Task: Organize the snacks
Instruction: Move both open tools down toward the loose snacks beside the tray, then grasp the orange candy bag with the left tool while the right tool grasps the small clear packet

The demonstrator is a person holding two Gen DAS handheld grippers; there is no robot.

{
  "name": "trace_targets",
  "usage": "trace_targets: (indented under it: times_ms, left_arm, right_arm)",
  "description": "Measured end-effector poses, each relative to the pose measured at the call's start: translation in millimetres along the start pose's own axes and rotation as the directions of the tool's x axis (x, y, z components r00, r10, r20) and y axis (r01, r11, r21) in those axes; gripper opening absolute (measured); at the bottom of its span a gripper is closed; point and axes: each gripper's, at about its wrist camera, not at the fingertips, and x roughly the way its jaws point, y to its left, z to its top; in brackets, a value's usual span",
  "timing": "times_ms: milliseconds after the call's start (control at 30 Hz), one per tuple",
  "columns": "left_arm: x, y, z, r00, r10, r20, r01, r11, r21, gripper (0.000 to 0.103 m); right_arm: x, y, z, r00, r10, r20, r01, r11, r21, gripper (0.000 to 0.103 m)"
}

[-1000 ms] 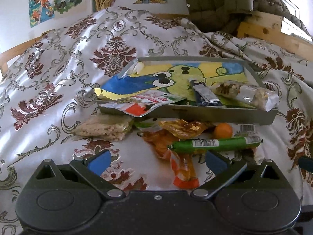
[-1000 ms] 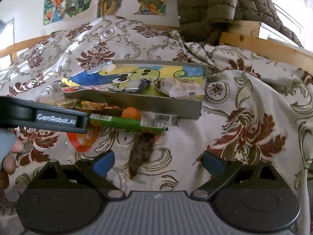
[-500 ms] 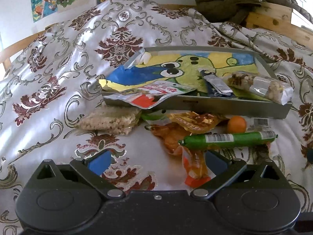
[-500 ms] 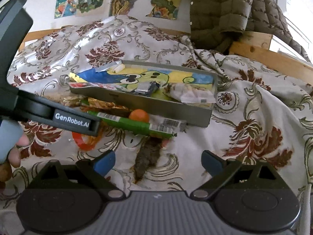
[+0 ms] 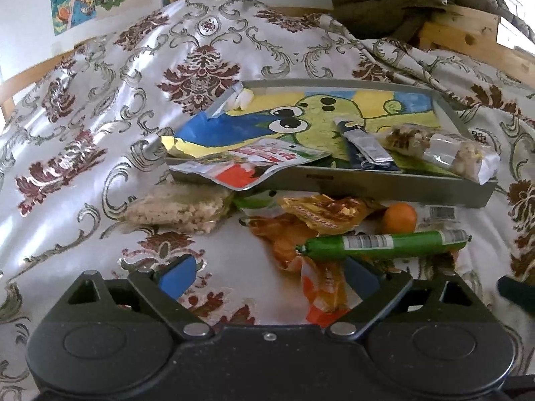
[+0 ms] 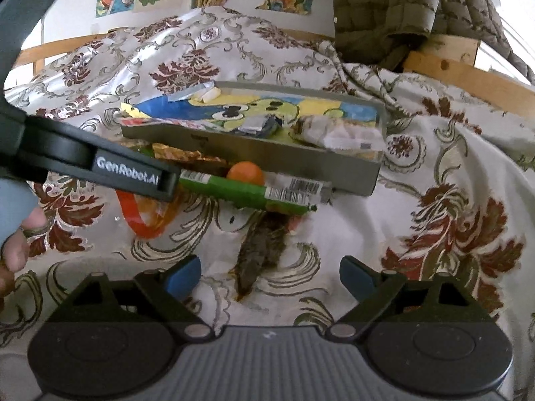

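Observation:
A grey tray (image 5: pixel 384 187) with a cartoon frog lining lies on the bed; it holds a red-white pouch (image 5: pixel 254 163), a blue bar (image 5: pixel 364 147) and a clear nut bag (image 5: pixel 444 150). In front of it lie a pale cracker pack (image 5: pixel 177 207), gold wrappers (image 5: pixel 327 210), an orange ball (image 5: pixel 399 217), a green sausage stick (image 5: pixel 388 242) and an orange-red packet (image 5: pixel 324 287). My left gripper (image 5: pixel 267 274) is open, just short of the orange-red packet. My right gripper (image 6: pixel 271 275) is open over a dark brown snack (image 6: pixel 260 250). The tray (image 6: pixel 301 163) and green stick (image 6: pixel 247 192) show there too.
The patterned bedspread (image 5: pixel 100 133) is rumpled. A wooden bed frame (image 6: pixel 468 73) and a quilted olive jacket (image 6: pixel 384 10) are behind the tray. The left gripper's body (image 6: pixel 100 167) crosses the left side of the right wrist view. Posters hang on the wall.
Both grippers have moved forward and lower toward the loose snacks. The left gripper's body has reached further across the right wrist view. Both stay open.

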Motion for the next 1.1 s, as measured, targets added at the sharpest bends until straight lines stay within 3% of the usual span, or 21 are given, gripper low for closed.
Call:
trace_targets:
  times_ms: [100,267,433,500,567,733,833,933,1000,1100]
  left_arm:
    - [-0.8,0.0,0.1,1.000,-0.019,0.002,0.019,1.000,-0.006,0.093]
    - [1.9,-1.4,-1.0,0.999,-0.028,-0.017,0.028,1.000,0.007,0.079]
    - [3.9,0.8,-2.2,0.999,-0.042,-0.029,0.041,0.999,-0.021,0.077]
    - [5.9,2.4,-2.7,0.998,-0.054,-0.038,0.053,0.998,-0.039,0.073]
    - [8.1,3.4,-3.5,0.997,-0.062,-0.051,0.060,0.997,-0.048,0.062]
    - [10.2,4.3,-5.2,0.995,-0.078,-0.055,0.075,0.996,-0.055,0.058]
    - [9.7,3.7,-6.3,0.993,-0.103,-0.052,0.100,0.994,-0.047,0.046]
    - [7.8,0.9,-6.5,0.989,-0.142,-0.041,0.140,0.989,-0.040,0.027]
    - [6.9,-1.1,-7.6,0.989,-0.146,-0.035,0.145,0.989,-0.039,0.023]
    - [4.9,-0.6,-9.1,0.989,-0.146,-0.027,0.144,0.988,-0.052,0.020]
  right_arm:
    - [4.4,-2.0,-0.8,1.000,0.009,-0.013,-0.009,1.000,0.022,0.092]
    - [8.2,-4.6,0.3,1.000,0.022,-0.017,-0.021,0.999,0.043,0.088]
    - [8.5,-3.9,2.1,0.999,0.035,-0.021,-0.034,0.999,0.038,0.080]
    - [9.0,-2.5,2.0,0.999,0.037,-0.021,-0.036,0.999,0.032,0.077]
    - [9.8,-1.7,2.2,0.999,0.039,-0.023,-0.038,0.999,0.035,0.076]
    - [12.5,-2.0,3.4,0.998,0.039,-0.039,-0.037,0.998,0.049,0.077]
    - [14.4,-2.2,3.8,0.998,0.039,-0.043,-0.037,0.998,0.055,0.077]
    - [14.6,-3.7,5.0,0.998,0.046,-0.043,-0.043,0.996,0.072,0.069]
    - [13.5,-3.6,6.0,0.998,0.048,-0.044,-0.044,0.996,0.083,0.057]
    - [11.5,-4.0,7.4,0.998,0.036,-0.052,-0.031,0.995,0.097,0.053]
